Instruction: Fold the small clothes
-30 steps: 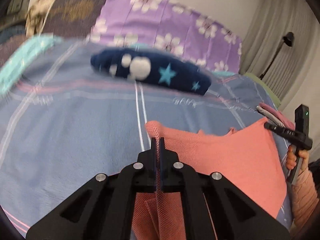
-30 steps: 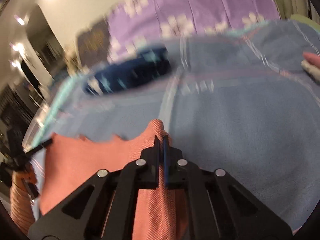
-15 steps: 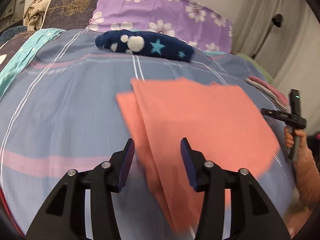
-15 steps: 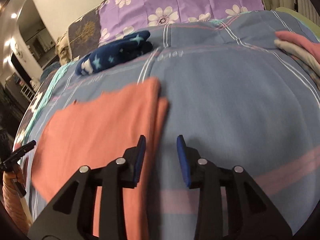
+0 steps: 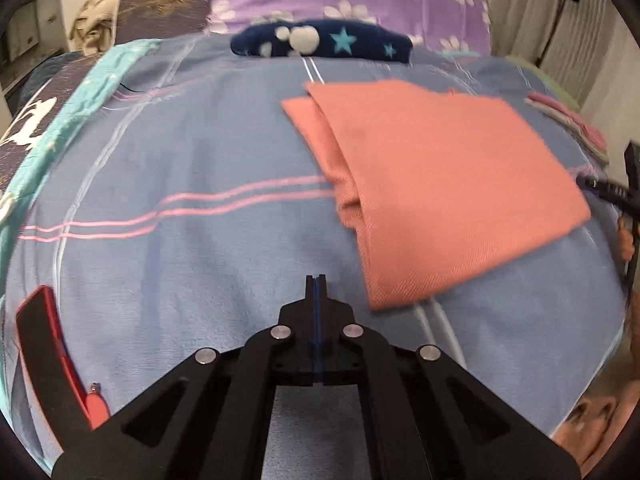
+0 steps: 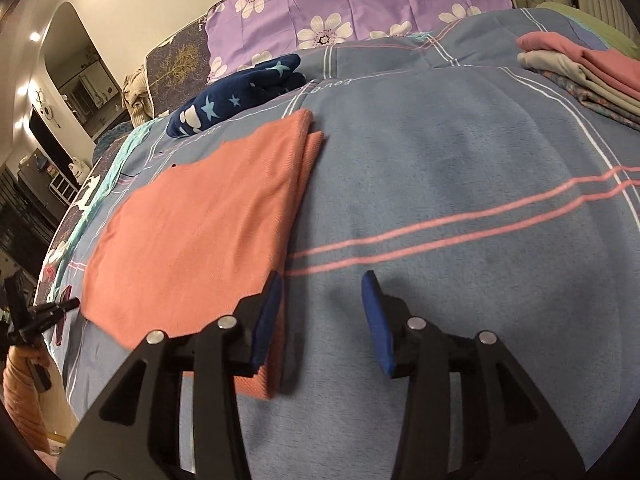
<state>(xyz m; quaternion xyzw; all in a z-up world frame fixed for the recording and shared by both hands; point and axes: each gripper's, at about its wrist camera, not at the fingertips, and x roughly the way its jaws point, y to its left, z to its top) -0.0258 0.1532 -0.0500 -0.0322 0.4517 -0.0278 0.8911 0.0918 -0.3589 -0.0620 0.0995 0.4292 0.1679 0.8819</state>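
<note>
A salmon-pink garment lies folded flat on the blue striped bedspread. In the right wrist view the garment lies left of centre. My left gripper is shut and empty, over bare bedspread just left of the garment's near corner. My right gripper is open and empty, with its left finger over the garment's near right edge. A navy star-patterned cloth lies at the far side, also seen in the right wrist view.
A stack of folded clothes sits at the right of the bed. Purple flowered pillows line the headboard. A red and black object lies at the near left edge. The other gripper shows at the right.
Both grippers let go of the pink garment, which dropped flat on the bed. The left gripper drew back to the left and shut again; the right stays open.
</note>
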